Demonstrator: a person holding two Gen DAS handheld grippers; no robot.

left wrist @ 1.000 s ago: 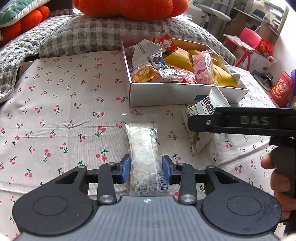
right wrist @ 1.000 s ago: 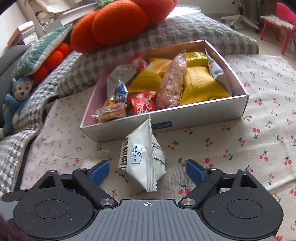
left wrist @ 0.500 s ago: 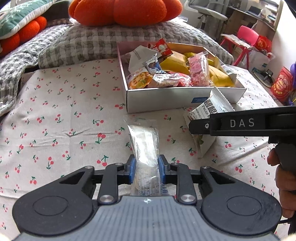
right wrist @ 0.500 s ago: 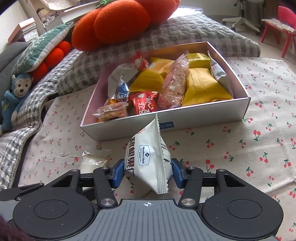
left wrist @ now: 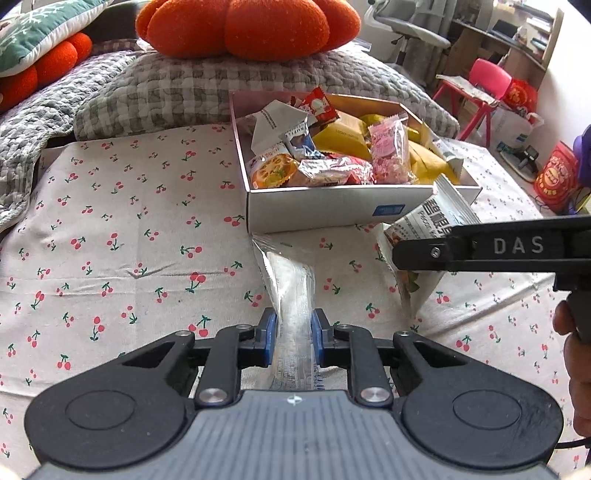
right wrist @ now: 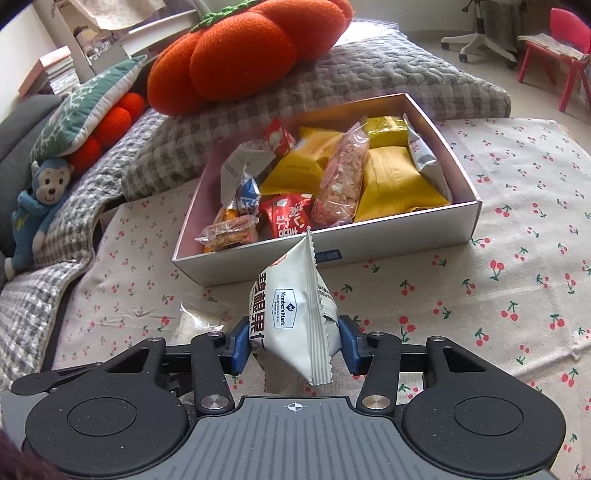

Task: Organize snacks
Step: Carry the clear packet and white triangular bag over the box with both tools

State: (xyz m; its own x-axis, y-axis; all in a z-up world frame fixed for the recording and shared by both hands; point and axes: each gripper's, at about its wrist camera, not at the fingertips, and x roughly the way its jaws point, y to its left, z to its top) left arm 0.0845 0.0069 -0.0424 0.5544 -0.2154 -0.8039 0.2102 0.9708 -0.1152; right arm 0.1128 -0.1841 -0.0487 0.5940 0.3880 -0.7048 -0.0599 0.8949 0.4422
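My left gripper (left wrist: 293, 338) is shut on a clear plastic snack packet (left wrist: 290, 280), lifted off the cherry-print cloth, its far end pointing at the box. My right gripper (right wrist: 293, 345) is shut on a white Member's Mark nut pouch (right wrist: 295, 314), held above the cloth just in front of the box. The pouch (left wrist: 424, 236) and the right gripper's arm also show at the right of the left wrist view. The clear packet (right wrist: 199, 321) peeks out to the left in the right wrist view. The white open box (left wrist: 332, 210) (right wrist: 406, 240) holds several snack packets.
A grey checked pillow (left wrist: 166, 92) with an orange pumpkin cushion (left wrist: 240, 26) lies behind the box. A blue monkey toy (right wrist: 37, 206) and green cushion (right wrist: 85, 107) sit at the left. A red child's chair (left wrist: 480, 85) and office chair stand beyond the bed.
Both grippers have closed from open onto their packets, the left on the clear packet and the right on the white pouch, and lifted them slightly off the cloth.
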